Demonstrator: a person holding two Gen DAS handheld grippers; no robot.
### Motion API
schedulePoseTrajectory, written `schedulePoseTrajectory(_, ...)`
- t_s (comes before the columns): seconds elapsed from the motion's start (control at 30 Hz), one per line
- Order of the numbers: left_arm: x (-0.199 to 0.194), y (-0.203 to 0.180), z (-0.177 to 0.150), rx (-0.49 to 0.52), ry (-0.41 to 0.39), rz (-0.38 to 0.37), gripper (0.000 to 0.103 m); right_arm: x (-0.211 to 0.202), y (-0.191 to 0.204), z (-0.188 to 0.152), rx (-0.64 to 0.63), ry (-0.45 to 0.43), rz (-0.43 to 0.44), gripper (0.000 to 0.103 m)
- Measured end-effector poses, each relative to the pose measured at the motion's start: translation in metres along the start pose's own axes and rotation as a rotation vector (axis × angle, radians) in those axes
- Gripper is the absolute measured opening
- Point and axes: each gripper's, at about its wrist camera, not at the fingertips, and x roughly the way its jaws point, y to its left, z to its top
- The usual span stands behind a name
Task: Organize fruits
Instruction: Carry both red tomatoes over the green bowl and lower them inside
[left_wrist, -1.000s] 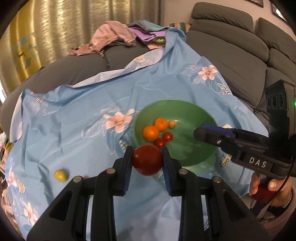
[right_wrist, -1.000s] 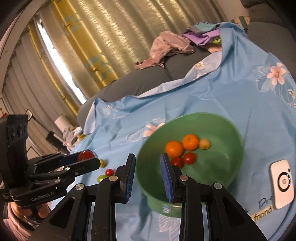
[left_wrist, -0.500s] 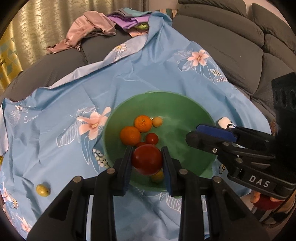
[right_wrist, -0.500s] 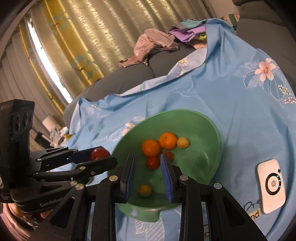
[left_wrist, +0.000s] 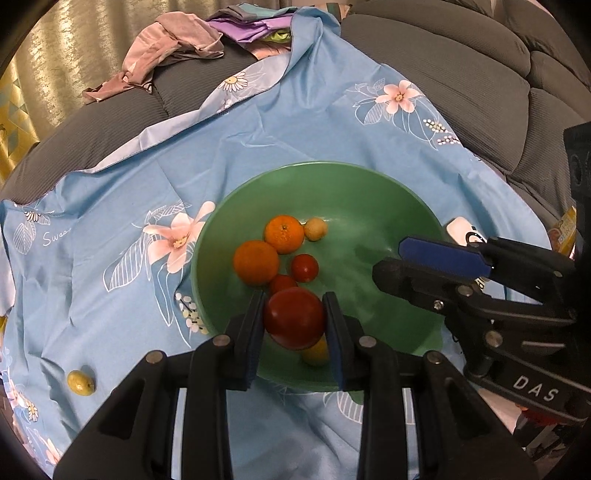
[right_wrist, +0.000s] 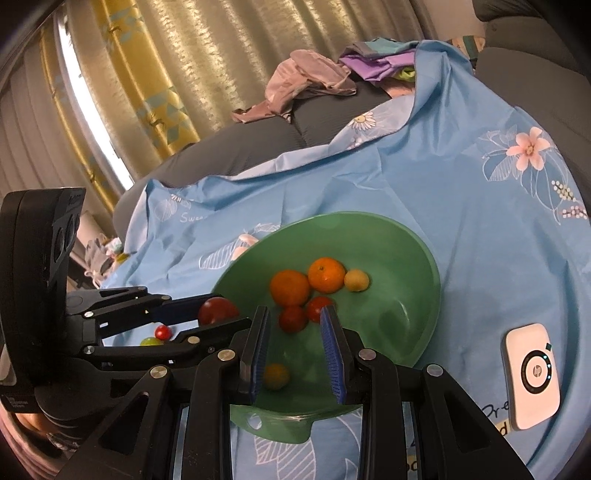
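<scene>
While the left gripper (left_wrist: 294, 324) clamps a red tomato (left_wrist: 294, 318) over the near side of the green bowl (left_wrist: 369, 206), the right gripper (right_wrist: 295, 347) hangs empty, jaws narrow, above the same bowl; two oranges (left_wrist: 255, 262) lie inside; a yellow fruit (left_wrist: 81, 383) sits apart on the blue cloth (left_wrist: 110, 229).

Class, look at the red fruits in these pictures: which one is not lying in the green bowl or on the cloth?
The large red tomato, clamped between the left gripper's jaws above the green bowl; it is bigger than the others.
</scene>
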Motion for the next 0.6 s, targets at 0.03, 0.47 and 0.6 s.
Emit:
schedulePoseTrajectory(0.03,0.0,-0.0002,-0.0001,0.0,0.0,0.001,0.032,0.0003,0.0012,0.0007,-0.005,0.0,-0.004,0.032)
schedulePoseTrajectory(0.47,0.0065,-0.0006,0.0036,0.017,0.012,0.005,0.032,0.0048,0.0034,0.003,-0.032,0.011,-0.053,0.032)
schedulePoseTrajectory(0.6,0.0092,-0.0007,0.0043,0.022,0.019,0.007,0.032,0.0063,0.0037,0.0035,-0.035,0.019,-0.064,0.032)
